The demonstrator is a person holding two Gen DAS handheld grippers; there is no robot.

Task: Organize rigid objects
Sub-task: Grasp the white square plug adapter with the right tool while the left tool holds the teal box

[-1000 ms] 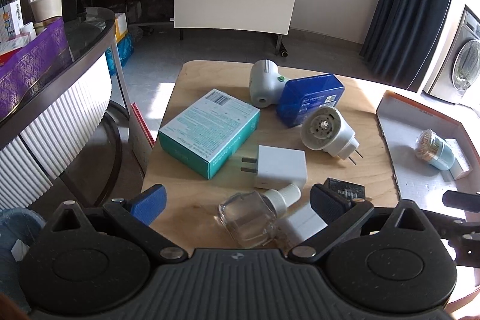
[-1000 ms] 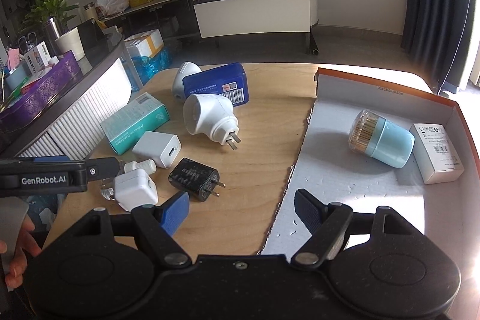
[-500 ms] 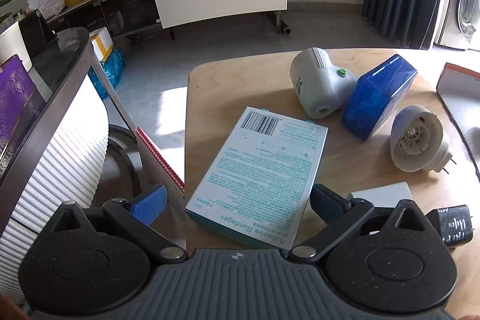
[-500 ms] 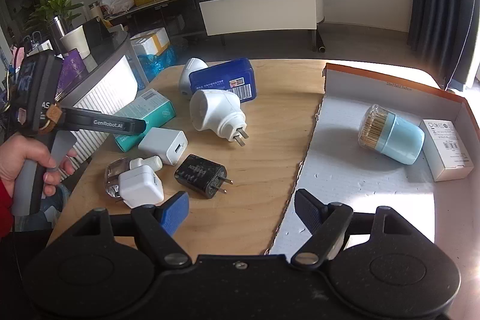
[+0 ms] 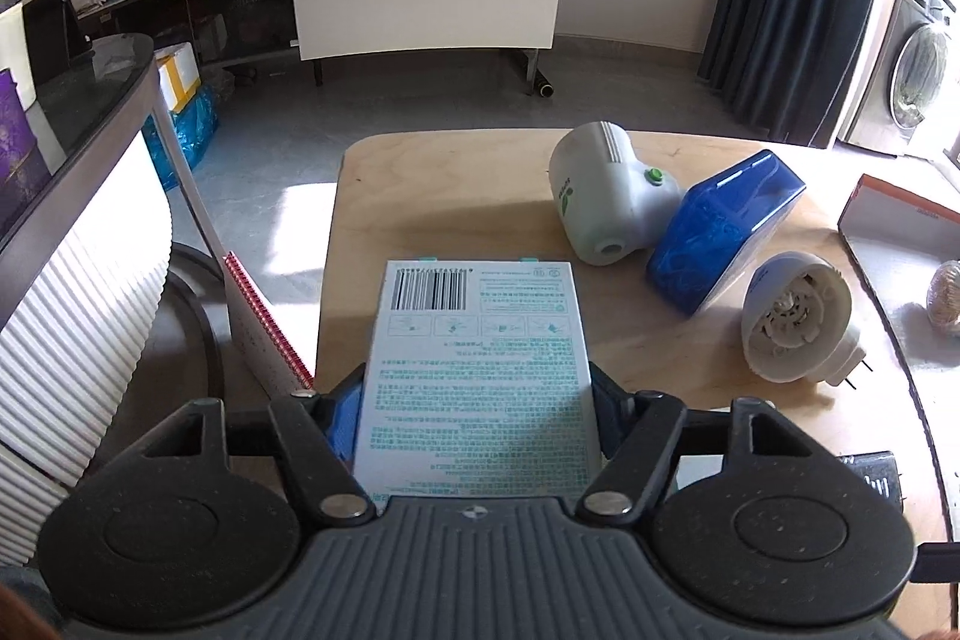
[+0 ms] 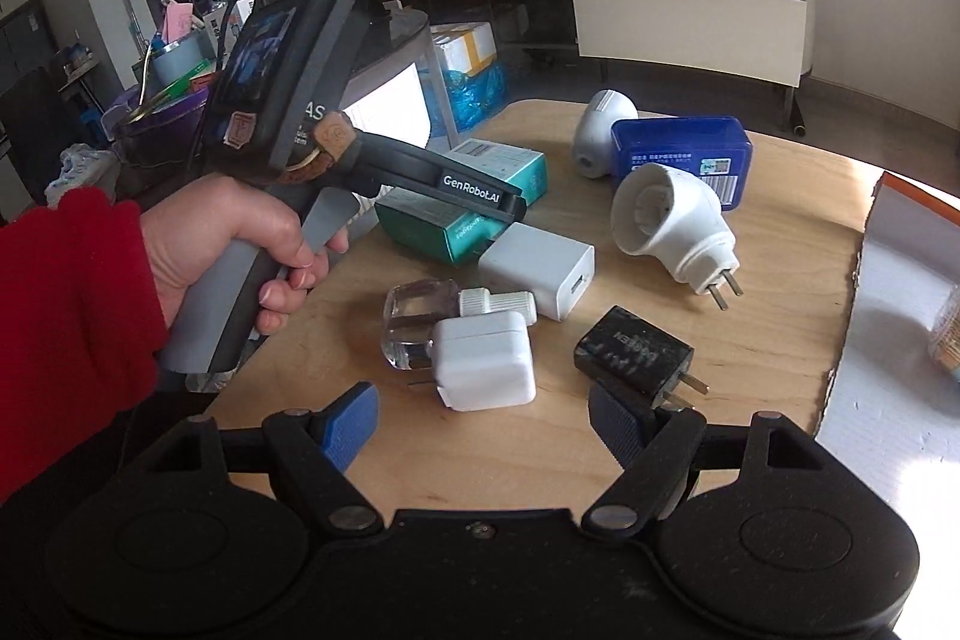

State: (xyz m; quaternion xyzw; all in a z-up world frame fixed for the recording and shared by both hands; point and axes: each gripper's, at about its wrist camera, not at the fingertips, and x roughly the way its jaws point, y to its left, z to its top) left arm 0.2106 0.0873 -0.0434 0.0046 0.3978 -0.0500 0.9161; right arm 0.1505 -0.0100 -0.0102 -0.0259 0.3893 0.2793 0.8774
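— While the left gripper (image 5: pixel 477 418) reaches over the near-left part of the wooden table (image 5: pixel 480 172), what has it got?
— The teal bandage box (image 5: pixel 477 370). Its jaws have just been closing, and both pads now press on the long sides of the box, barcode end pointing away. A hand (image 6: pixel 240 244) in a red sleeve (image 6: pixel 72 304) squeezes that gripper's handle.
— And the right gripper (image 6: pixel 483 424)?
— Its jaws stand apart with nothing between them, low over the near edge of the table. Just beyond them lie a white cube charger (image 6: pixel 483 370), touching a clear glass bottle (image 6: pixel 414 322), and to the right a black charger (image 6: pixel 636 355).
— Anything further out?
— A flat white adapter (image 6: pixel 540 268) just beside the box, a round white plug (image 6: pixel 666 220), a blue case (image 6: pixel 681 154) and a white device (image 5: pixel 600 193) with a green button. At the far right sits an orange-edged tray (image 5: pixel 888 226).
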